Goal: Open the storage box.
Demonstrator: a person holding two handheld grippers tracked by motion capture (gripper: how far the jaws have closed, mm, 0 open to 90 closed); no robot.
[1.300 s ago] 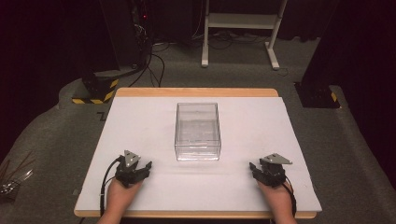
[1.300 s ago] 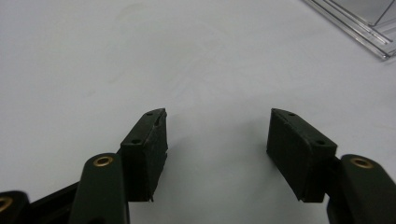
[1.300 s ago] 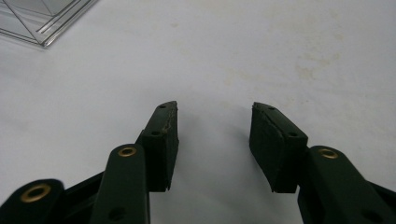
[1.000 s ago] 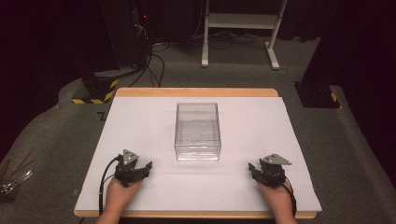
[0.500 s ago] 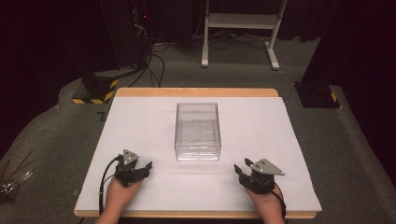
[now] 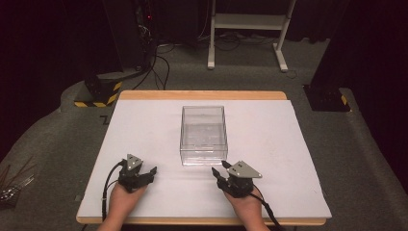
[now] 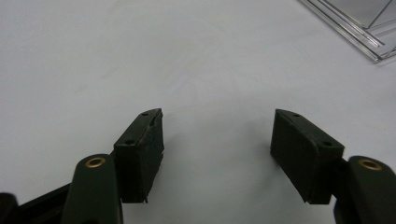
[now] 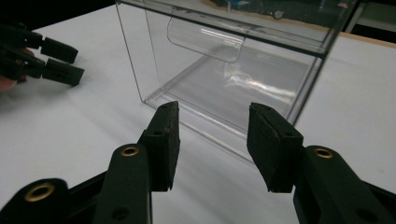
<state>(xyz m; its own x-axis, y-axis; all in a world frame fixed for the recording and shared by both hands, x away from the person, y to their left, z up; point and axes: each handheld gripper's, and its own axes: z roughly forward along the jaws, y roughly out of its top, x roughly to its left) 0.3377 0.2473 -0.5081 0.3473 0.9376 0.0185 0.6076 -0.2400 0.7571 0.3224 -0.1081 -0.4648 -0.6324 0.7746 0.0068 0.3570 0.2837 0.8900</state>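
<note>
A clear plastic box (image 6: pixel 203 134) stands empty in the middle of the white table cover (image 6: pixel 288 144). My right gripper (image 6: pixel 219 169) is open just in front of the box's near right corner, pointing up and left at it. In the right gripper view the open jaws (image 8: pixel 212 109) frame the box's near wall (image 8: pixel 224 70), a short gap away, with nothing between them. My left gripper (image 6: pixel 150 173) rests open on the cover near the front left. In its own view the jaws (image 7: pixel 217 116) stand wide over bare cover, with the box's corner (image 7: pixel 359 28) at the top right.
The table has a wooden edge (image 6: pixel 202 95) at the back. On the floor behind are a white frame's legs (image 6: pixel 250 29), black cables (image 6: pixel 159 62) and a yellow-black striped base (image 6: pixel 98 94). Thin metal pieces (image 6: pixel 12 185) lie on the floor at the left.
My right gripper has slid left along the front of the table, from near the right edge to just in front of the clear box. The left gripper has stayed put.
</note>
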